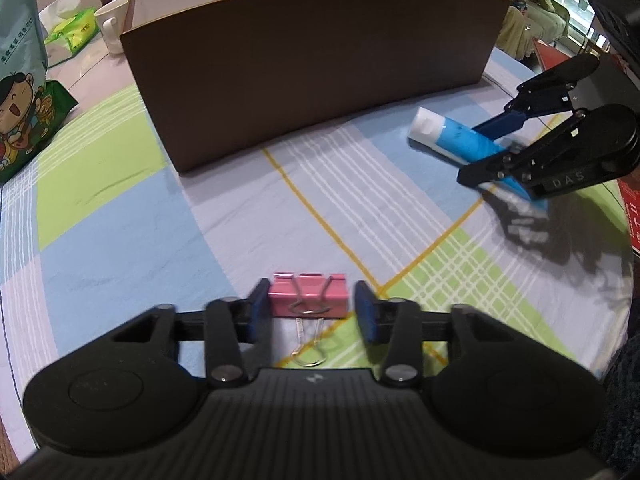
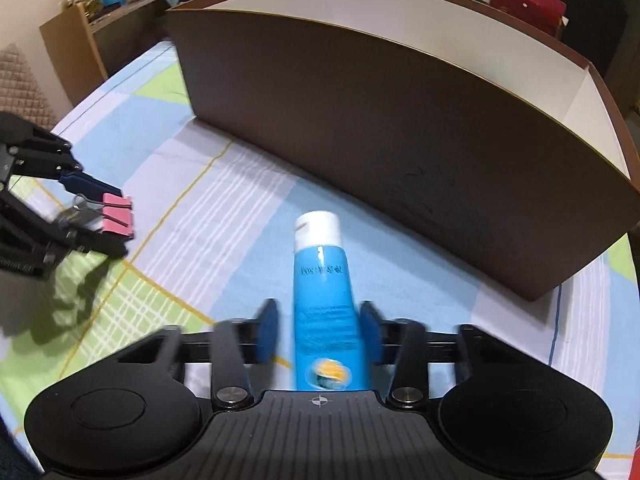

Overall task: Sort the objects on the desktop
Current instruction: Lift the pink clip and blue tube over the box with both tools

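Low centre of the left wrist view: left gripper [image 1: 311,312] straddling the pink binder clip [image 1: 307,295], blue pads set apart, one pad touching the clip's left side, a sliver of gap on the right; not yet clamped. Clip resting on the checked cloth [image 1: 120,240], pink body squat and glossy, wire handles folded, one pointing back toward the camera.

Low centre of the right wrist view: right gripper [image 2: 318,326] bracketing the blue tube [image 2: 324,304], pads apart, a clear gap at the left pad and the right pad close against the tube or touching it; blur there, so contact hard to call. Tube lying lengthwise, white cap [image 2: 318,230] pointing away toward the box, yellow emblem near the tail.

Further up both frames: brown box [image 2: 400,168], tall dark front wall, pale inner walls, floor hidden.

Judged early in the sort: both items down on the cloth outside the box, grasps, lifts and drops all left.
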The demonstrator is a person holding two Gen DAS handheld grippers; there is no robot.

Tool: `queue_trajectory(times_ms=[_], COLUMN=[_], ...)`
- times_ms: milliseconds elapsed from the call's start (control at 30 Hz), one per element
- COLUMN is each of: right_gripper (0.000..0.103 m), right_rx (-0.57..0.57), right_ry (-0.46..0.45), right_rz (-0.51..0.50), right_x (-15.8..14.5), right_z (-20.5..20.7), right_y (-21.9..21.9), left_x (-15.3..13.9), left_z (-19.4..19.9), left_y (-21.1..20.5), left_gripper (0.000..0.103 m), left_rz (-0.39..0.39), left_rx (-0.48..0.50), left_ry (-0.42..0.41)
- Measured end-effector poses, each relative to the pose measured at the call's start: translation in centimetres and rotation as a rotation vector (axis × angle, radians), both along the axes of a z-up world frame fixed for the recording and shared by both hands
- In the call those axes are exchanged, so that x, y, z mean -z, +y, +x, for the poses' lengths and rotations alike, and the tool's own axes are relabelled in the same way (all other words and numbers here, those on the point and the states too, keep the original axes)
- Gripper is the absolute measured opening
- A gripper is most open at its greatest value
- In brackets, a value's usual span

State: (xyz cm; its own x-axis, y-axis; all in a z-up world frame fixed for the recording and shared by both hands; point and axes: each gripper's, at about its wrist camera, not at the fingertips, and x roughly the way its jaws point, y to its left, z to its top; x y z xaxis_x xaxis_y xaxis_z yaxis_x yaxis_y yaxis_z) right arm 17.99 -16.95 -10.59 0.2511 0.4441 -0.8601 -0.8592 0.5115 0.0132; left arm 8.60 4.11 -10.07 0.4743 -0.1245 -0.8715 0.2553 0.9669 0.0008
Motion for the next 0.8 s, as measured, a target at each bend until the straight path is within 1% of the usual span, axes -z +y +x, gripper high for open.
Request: queue_trajectory(times_ms=[67,200,333,400,500,600,700,800], right_gripper=[0.033,0.032,0.032,0.032,0.031,0.031,0.031,0.031], right_rx=[-0.014,-0.006,0.01,0.029,0.086,0.141,0.156,0.138], right_ry=[0.011,0.071,0.173,0.244,0.356,0.438,0.459,0.439], right_rz=[-0.017,-0.031,-0.036,-0.027,0.017,0.071,0.113,0.143], right_x=[-0.2,-0.3,-0.7,-0.8,-1.2,-2.0,-3.6,-5.8], right_z=[-0.2,-0.5,-0.5,-0.3,0.4,1.2,1.8,2.4], right_y=[-0.2,-0.6,-1.5,-2.3,-4.0,-5.5,-6.3,-6.5], left_x=[-0.1,-0.1,-0.2,-0.4,-1.4,-2.8,-4.5,-6.4], left_z=[-0.1,-0.5,-1.0,-1.2,-1.2,-0.9,-0.2,0.7], left_y=[-0.3,-1.0,-1.8,-2.2,-2.5,-2.7,-2.8,-2.8], left_gripper=[0.034,0.034,0.034,0.034,0.034,0.034,0.034,0.034], left_rz=[0.005,0.01,0.02,0.029,0.015,0.013,0.02,0.034], left_rx=[0.007,0.024,0.048,0.053,0.055,0.061,0.073,0.096], left_ry=[0.006,0.029,0.058,0.069,0.059,0.04,0.011,-0.014])
